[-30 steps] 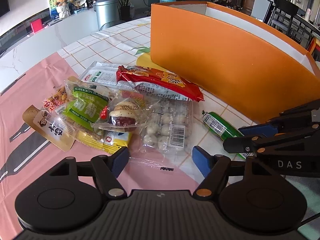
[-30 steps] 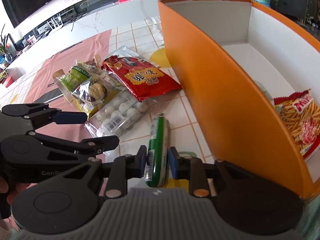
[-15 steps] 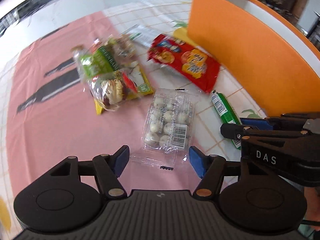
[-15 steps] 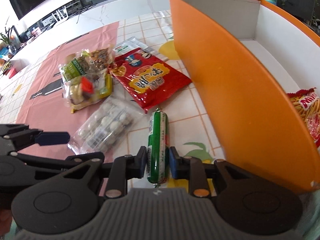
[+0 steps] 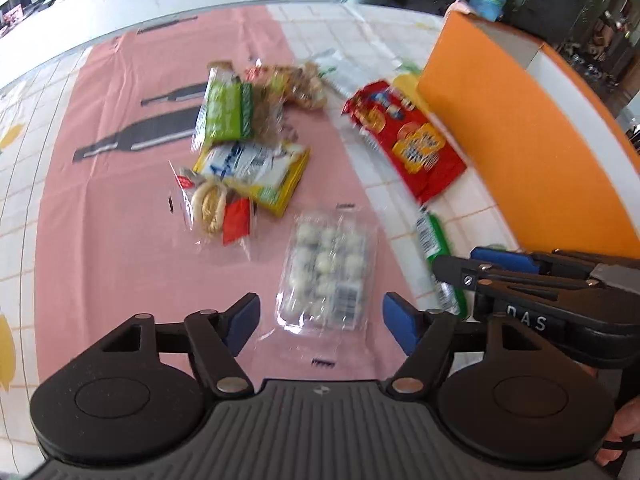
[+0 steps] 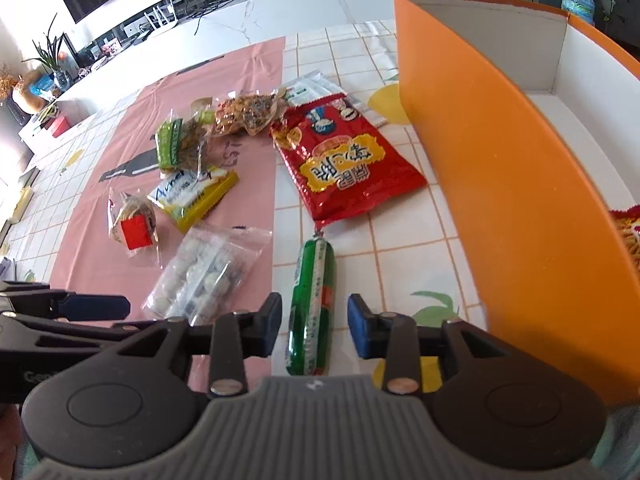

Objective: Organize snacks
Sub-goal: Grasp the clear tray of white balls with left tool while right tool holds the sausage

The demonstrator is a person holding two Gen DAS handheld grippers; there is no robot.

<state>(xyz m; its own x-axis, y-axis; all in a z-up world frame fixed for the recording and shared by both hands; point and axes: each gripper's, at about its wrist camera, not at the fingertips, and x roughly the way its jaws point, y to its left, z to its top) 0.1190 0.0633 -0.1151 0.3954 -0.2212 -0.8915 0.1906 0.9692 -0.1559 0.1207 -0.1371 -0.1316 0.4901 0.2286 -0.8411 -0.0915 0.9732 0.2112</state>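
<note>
Right hand-held gripper [image 6: 314,330] opening around green sausage [image 6: 313,306], pads clear, left hand-held gripper [image 5: 320,322] opening above clear candy pack [image 5: 326,276]

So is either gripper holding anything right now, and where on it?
Nothing is held. The right gripper is opening around the green sausage, with its pads clear of the sausage's near end. The left gripper is opening over the clear ball pack.

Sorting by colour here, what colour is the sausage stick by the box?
Green, with a white label; right wrist view shows it best.
</note>
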